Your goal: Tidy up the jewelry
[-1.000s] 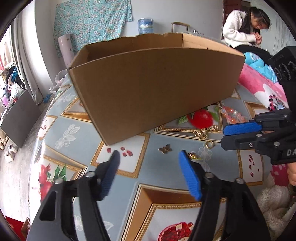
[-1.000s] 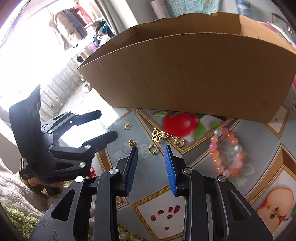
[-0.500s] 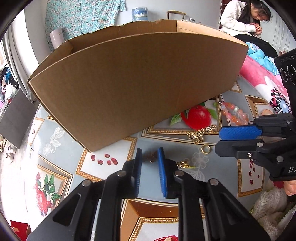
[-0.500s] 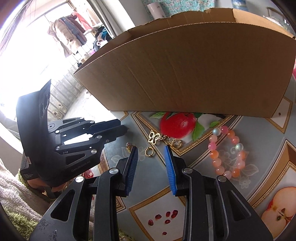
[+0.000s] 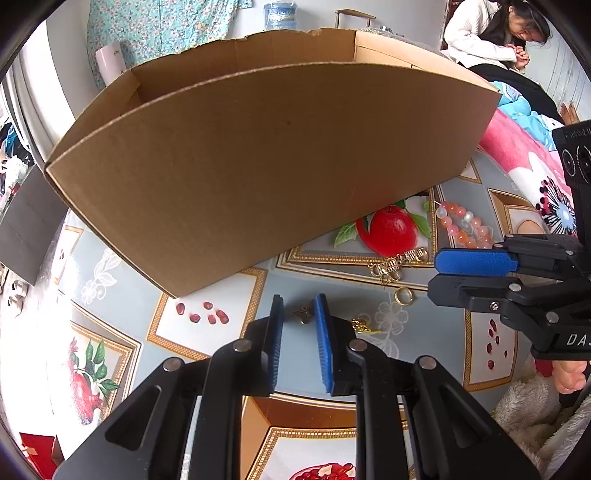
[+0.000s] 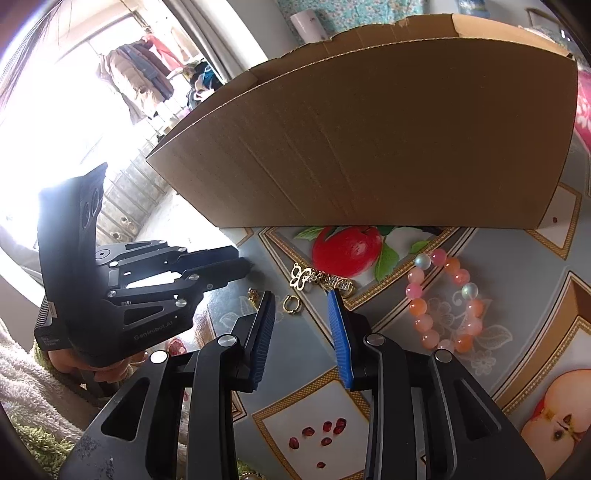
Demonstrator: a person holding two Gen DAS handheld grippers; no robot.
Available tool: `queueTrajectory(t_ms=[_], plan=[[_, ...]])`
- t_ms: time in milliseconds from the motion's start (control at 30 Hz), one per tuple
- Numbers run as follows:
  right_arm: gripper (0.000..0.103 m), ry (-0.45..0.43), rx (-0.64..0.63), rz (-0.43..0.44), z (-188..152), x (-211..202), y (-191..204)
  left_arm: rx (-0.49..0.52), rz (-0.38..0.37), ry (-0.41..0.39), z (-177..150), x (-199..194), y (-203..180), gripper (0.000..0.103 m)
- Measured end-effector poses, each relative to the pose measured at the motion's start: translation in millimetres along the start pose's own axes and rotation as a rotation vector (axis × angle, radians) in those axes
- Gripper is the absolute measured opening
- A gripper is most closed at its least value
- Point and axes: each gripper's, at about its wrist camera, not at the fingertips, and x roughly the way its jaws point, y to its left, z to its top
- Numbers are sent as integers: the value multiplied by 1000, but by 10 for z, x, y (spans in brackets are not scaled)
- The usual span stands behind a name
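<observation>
A cardboard box (image 5: 258, 166) stands on a fruit-patterned tablecloth. In front of it lie a small gold butterfly charm (image 5: 303, 314), a gold ring (image 5: 402, 295), a gold clover chain (image 5: 391, 264), a small gold piece (image 5: 364, 326) and a pink bead bracelet (image 5: 463, 225). My left gripper (image 5: 298, 314) is narrowly open just before the butterfly charm, holding nothing. My right gripper (image 6: 301, 304) is partly open over the ring (image 6: 291, 304); the clover chain (image 6: 319, 277) and the bracelet (image 6: 443, 299) lie beyond and to the right.
The box (image 6: 369, 147) fills the far side. The right gripper (image 5: 476, 273) enters from the right in the left view; the left gripper (image 6: 207, 269) enters from the left in the right view. A person (image 5: 491, 33) sits beyond a pink bedspread (image 5: 517, 155).
My left gripper closed from wide open to a narrow gap and moved forward toward the butterfly charm. My right gripper moved forward toward the ring and opened slightly.
</observation>
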Motion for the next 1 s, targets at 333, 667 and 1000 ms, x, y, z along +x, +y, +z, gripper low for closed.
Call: queueTrajectory(t_ms=[333, 667, 1000], plan=[[30, -9, 4, 11, -73, -42, -28, 42, 47, -1, -31, 0, -80, 23], [30, -16, 19, 12, -64, -55, -40, 21, 16, -8, -26, 13, 0, 21], [30, -24, 8, 0, -12, -58, 36, 18, -19, -33, -86, -29, 137, 12]])
